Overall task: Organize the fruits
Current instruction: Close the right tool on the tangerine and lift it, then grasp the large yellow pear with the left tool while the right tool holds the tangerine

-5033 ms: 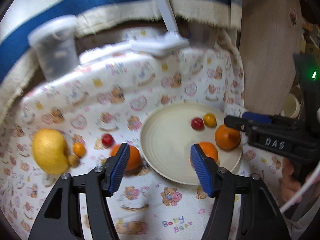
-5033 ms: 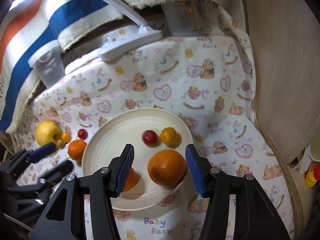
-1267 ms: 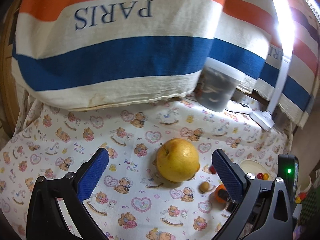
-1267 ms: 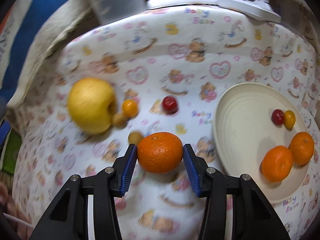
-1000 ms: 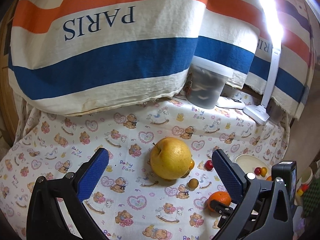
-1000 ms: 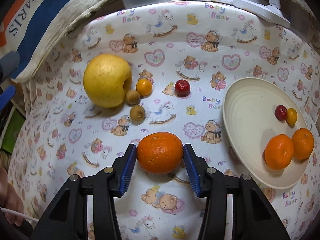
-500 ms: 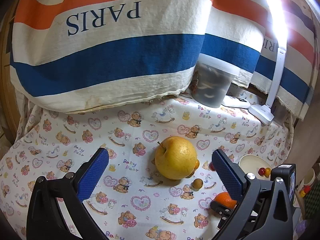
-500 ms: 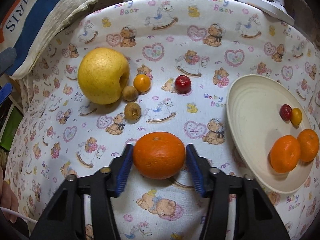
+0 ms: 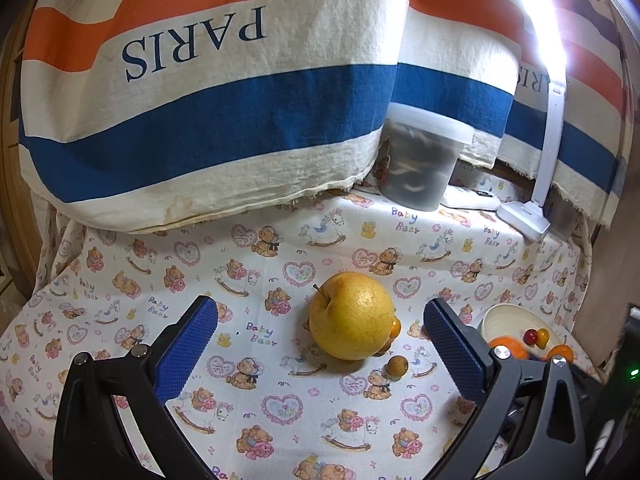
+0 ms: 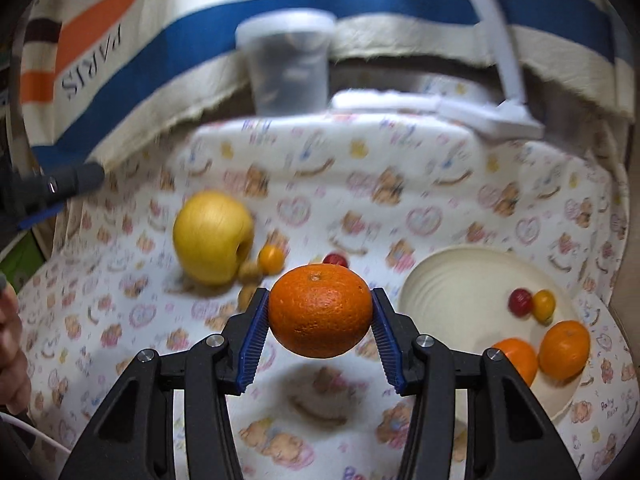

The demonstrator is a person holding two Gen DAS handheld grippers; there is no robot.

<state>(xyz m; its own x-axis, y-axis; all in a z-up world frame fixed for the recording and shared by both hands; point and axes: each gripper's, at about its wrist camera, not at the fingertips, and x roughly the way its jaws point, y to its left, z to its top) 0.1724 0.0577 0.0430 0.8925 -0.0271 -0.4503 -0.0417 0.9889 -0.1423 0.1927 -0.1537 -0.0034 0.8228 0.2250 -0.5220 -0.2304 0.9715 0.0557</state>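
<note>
The printed tablecloth (image 9: 320, 248) covered everything I had to work on, with the striped PARIS cloth (image 9: 240, 92) hanging behind it. The cream plate (image 10: 460, 280) lay to the right of my right gripper (image 10: 320, 320) and a little beyond it, and that was the direction I judged the next move had to go. The plate held 2 oranges (image 10: 564, 350) touching each other at its near rim, plus 1 red (image 10: 519, 302) and 1 yellow cherry tomato (image 10: 544, 304) side by side further in.

My right gripper was clamped on a third orange (image 10: 320, 312), lifted clear of the cloth with its shadow below, stem end up; it was near round, so no axis mattered. My left gripper (image 9: 320, 350) had its pads wide apart and nothing in them, facing the big yellow pear (image 9: 352, 316), which sat on the cloth well left of the plate. The right was plainly the nearer to the plate.

A lidded plastic tub (image 9: 420, 164) stood at the back with something dark inside that I couldn't make out. Beside the pear lay small fruits: 1 little orange one (image 10: 271, 259), 2 brownish ones (image 9: 397, 366) and 1 red one (image 10: 335, 259), all off the plate.
</note>
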